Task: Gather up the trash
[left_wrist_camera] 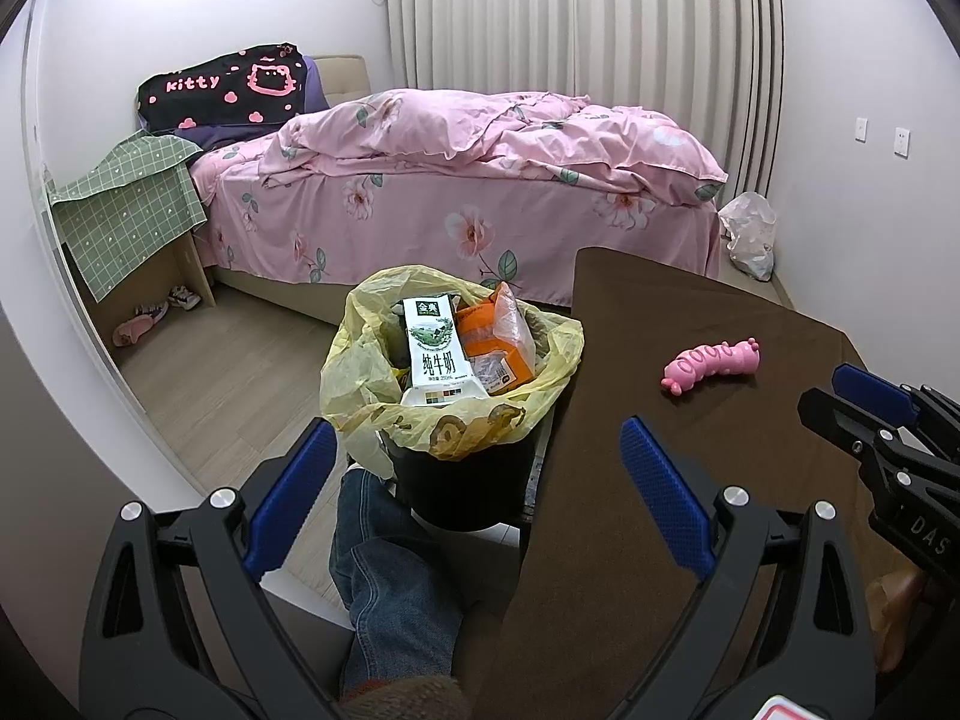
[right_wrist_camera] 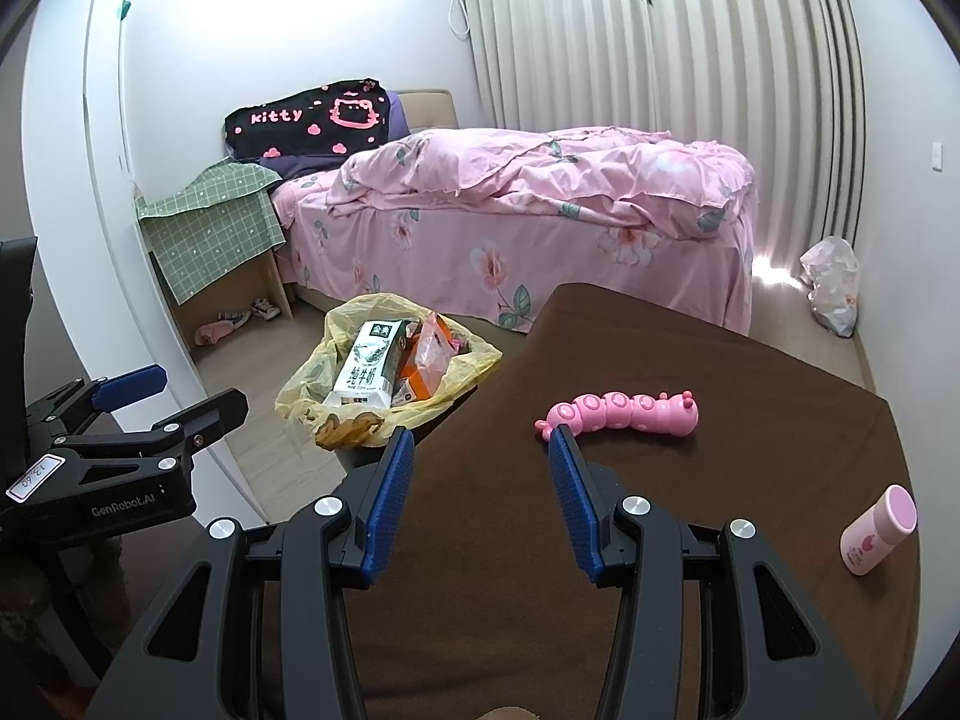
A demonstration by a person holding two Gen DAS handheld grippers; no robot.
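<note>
A black trash bin [left_wrist_camera: 474, 492] lined with a yellow bag [left_wrist_camera: 360, 372] stands on the floor left of the brown table [left_wrist_camera: 690, 372]. A white milk carton [left_wrist_camera: 433, 354] and an orange packet [left_wrist_camera: 498, 342] stick out of it. The bin also shows in the right wrist view [right_wrist_camera: 372, 420], with the carton [right_wrist_camera: 366, 372]. My left gripper [left_wrist_camera: 474, 492] is open and empty, just in front of the bin. My right gripper [right_wrist_camera: 480, 498] is open and empty over the table, near a pink caterpillar toy [right_wrist_camera: 624, 414].
A pink bottle [right_wrist_camera: 876, 534] lies on the table's right side. A bed with a pink floral cover [left_wrist_camera: 480, 180] fills the back. A crumpled clear plastic bag [left_wrist_camera: 750, 234] lies on the floor by the curtain. The person's jeans leg [left_wrist_camera: 384, 570] is under the left gripper.
</note>
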